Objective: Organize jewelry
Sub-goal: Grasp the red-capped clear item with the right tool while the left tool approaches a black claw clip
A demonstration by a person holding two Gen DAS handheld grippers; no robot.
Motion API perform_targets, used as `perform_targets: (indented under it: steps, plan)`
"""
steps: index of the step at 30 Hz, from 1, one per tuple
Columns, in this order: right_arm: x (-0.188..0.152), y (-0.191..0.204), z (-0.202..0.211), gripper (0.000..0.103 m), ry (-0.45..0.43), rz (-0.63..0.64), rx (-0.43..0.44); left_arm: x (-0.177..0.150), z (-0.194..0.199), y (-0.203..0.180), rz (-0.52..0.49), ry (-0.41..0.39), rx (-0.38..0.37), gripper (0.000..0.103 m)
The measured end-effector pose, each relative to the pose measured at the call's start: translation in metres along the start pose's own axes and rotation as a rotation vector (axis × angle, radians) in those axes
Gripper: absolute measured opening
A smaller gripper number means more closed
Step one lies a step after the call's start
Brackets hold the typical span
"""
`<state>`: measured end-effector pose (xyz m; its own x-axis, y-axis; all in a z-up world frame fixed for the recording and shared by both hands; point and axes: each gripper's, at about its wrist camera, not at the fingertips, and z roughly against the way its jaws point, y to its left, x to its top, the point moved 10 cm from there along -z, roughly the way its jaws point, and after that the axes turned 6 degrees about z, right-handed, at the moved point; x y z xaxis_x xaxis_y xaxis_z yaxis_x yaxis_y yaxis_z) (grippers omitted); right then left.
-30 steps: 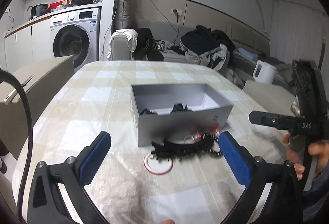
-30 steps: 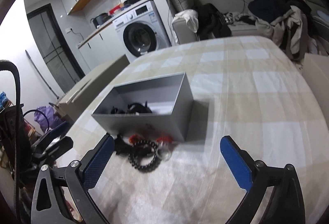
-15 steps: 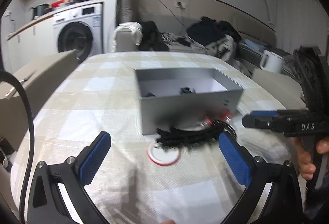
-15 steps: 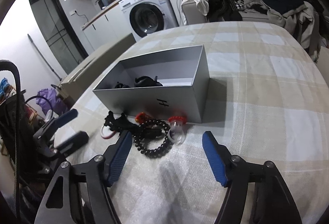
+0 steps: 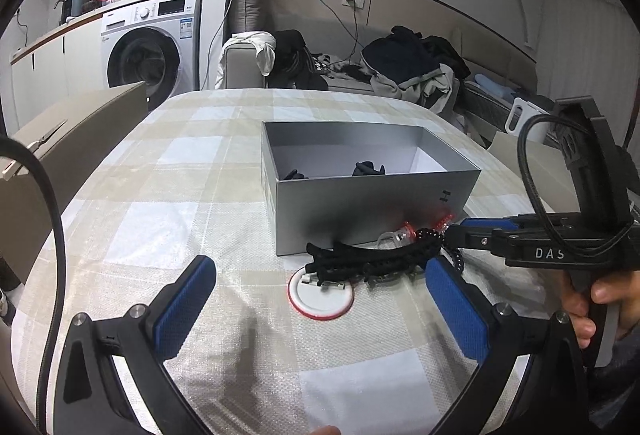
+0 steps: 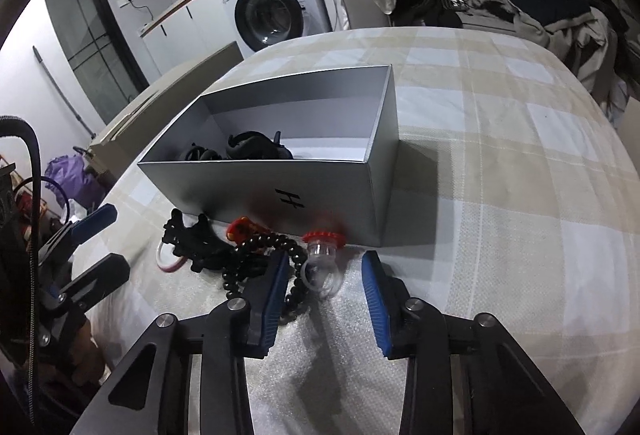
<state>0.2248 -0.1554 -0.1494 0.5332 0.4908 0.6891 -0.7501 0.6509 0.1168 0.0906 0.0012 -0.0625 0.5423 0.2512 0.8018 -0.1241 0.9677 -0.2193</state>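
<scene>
Your right gripper (image 6: 325, 289) has its pads partly apart, straddling the clear ring with the red top (image 6: 322, 259) without pinching it; the ring sits between them at 12 o'clock, so the grip looks lined up on that one piece rather than on the tangle. The black bead bracelet (image 6: 262, 255) curls against your left pad at 10 o'clock, so it may get caught when you squeeze. Your left gripper (image 5: 320, 309) hangs wide and empty over the white ring with a red rim (image 5: 321, 295), probably waiting its turn. The black hair clip (image 5: 372, 259) lies just beyond, at 1 o'clock. The grey box (image 6: 280, 191) stands right behind the pile, a short lift away, already holding dark pieces.
</scene>
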Motion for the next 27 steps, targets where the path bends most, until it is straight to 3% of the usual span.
perform_targets:
  steps: [9,15,19,27]
  plan:
    - [0.003,0.002,-0.002,0.019,-0.007,0.021,-0.013,-0.001,0.001,-0.005,-0.016,0.008,-0.019,0.102]
    - [0.004,0.004,-0.001,0.018,-0.015,0.034,-0.008,-0.001,0.001,-0.004,-0.015,0.011,-0.021,0.102]
    - [0.005,0.001,0.007,0.000,-0.034,0.016,0.010,-0.001,0.001,-0.005,-0.015,0.012,-0.021,0.102]
    - [0.004,-0.002,0.007,0.006,-0.031,0.026,-0.003,-0.003,-0.001,-0.009,-0.028,0.019,-0.024,0.102]
